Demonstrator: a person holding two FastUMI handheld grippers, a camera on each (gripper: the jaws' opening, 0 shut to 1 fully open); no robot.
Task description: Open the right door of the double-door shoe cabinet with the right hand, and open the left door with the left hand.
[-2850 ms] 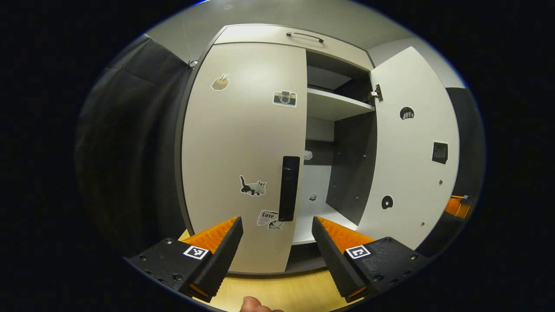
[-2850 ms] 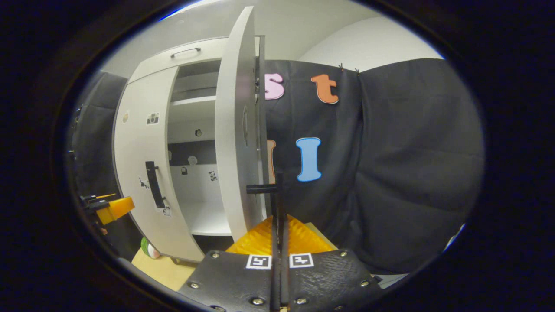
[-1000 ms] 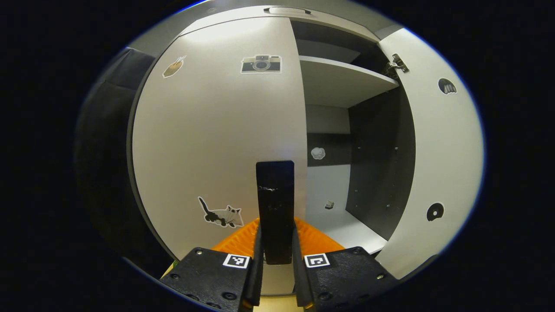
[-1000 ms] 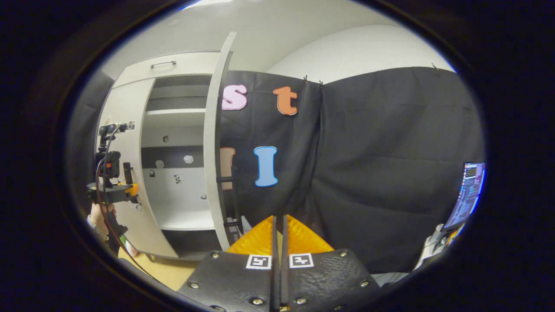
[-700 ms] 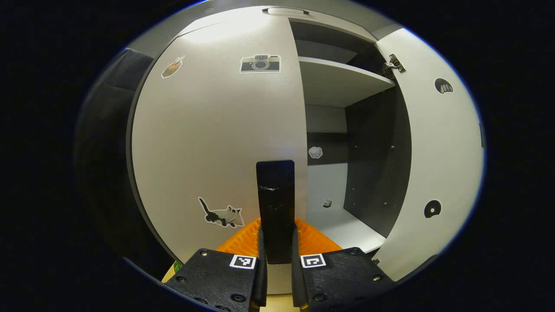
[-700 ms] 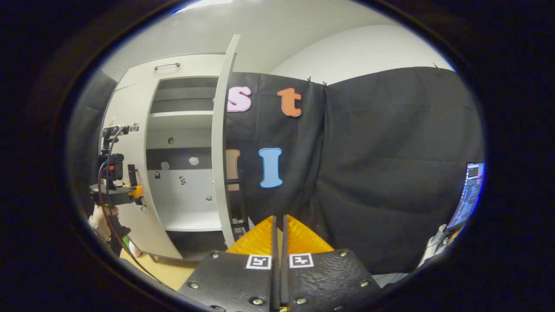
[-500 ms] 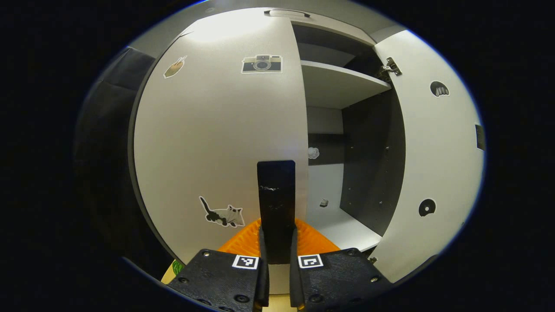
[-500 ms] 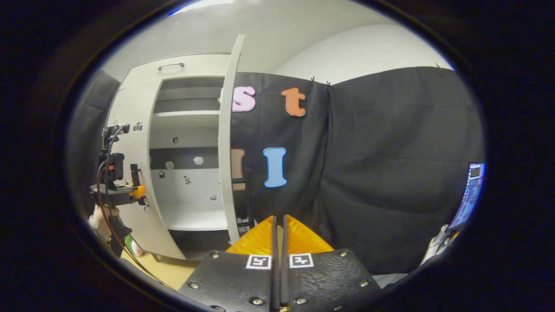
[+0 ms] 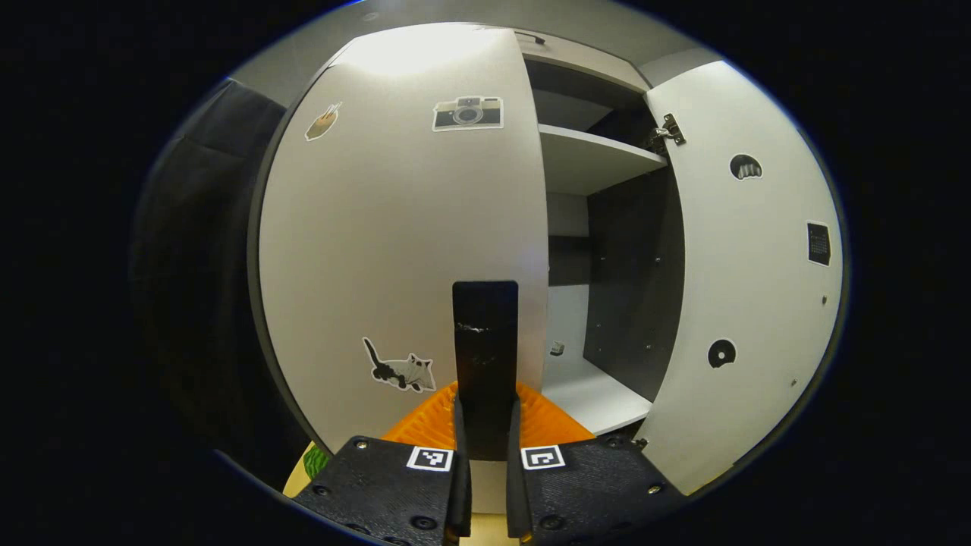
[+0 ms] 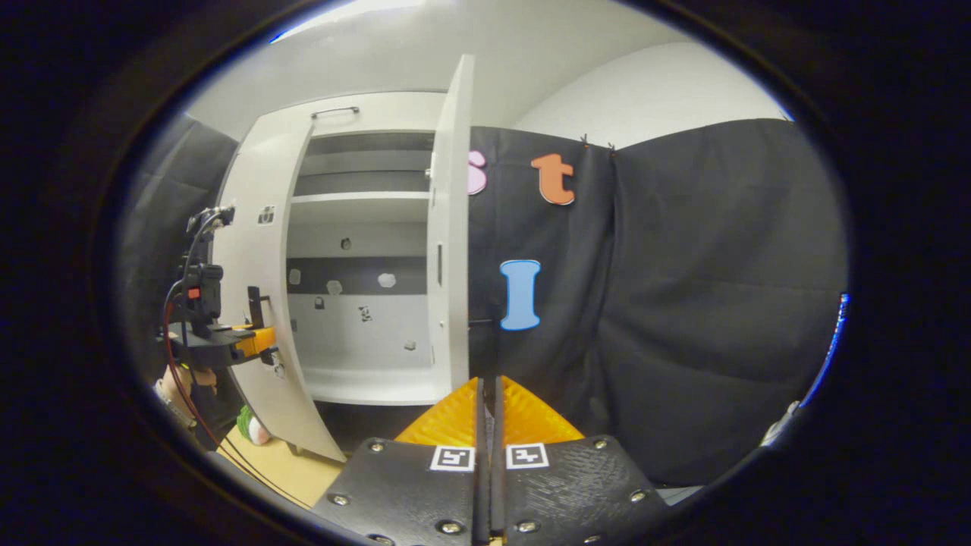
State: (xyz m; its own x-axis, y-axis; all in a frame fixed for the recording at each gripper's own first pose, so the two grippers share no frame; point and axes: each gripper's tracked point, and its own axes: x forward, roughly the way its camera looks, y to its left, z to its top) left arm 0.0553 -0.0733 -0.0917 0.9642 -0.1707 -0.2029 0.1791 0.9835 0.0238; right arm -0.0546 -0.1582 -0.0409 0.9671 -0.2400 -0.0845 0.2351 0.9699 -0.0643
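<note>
Left door starting to swing open

The left gripper (image 9: 485, 425) stays clenched on the black handle (image 9: 485, 341) between its fingers; beyond them the left door (image 9: 394, 227) has begun swinging outward. The right gripper (image 10: 488, 413), closed and empty, sits back from the wide-open right door (image 10: 449, 250).

Staged recording booth, not a lived-in home. Black cloth (image 10: 705, 303) hangs as the wall, pinned at the top against a plain white wall (image 10: 645, 98). A white shoe cabinet (image 10: 356, 114) with stickers stands on a pale wood floor (image 10: 281, 466). Its shelves (image 10: 364, 199) hold no shoes. A cabled handheld rig (image 10: 208, 334) sits at the door.
</note>
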